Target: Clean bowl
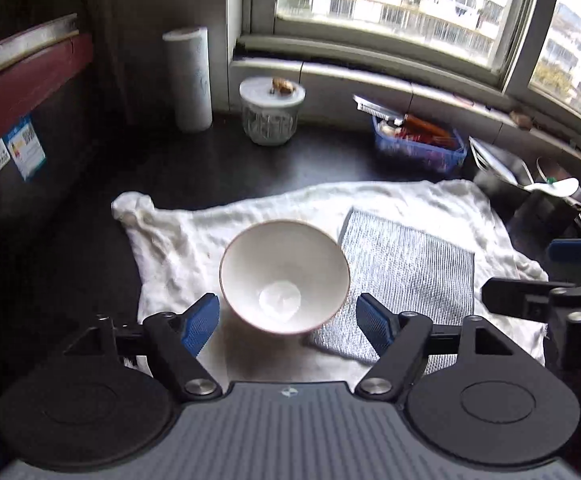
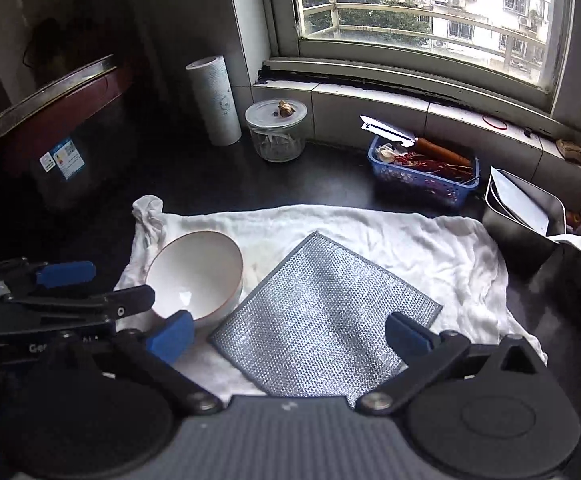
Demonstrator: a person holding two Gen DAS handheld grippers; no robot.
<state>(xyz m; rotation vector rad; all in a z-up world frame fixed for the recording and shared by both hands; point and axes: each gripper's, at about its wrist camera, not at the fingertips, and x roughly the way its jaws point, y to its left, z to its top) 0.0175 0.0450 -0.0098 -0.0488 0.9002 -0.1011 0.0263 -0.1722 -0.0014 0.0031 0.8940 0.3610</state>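
Bowl [image 1: 284, 276], white and empty, sits on the white towel [image 1: 170, 240] beside a silvery scrubbing cloth [image 2: 322, 320]. Left gripper [image 1: 286, 322] and right gripper [image 2: 290, 334] both hover above with fingers spread, holding nothing. Behind, a blue basket [image 2: 422, 180] holds dried chillies and garlic; a lidded glass jar [image 2: 276, 130] stands nearby.

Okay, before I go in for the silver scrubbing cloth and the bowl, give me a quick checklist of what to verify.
1. Left gripper open: ok.
2. Right gripper open: ok.
3. Bowl free, between the left fingers untouched: ok.
4. Bowl sitting level: not ok, it looks tipped.
5. Scrubbing cloth flat on the white towel: ok.
6. Bowl clean inside: cannot tell.
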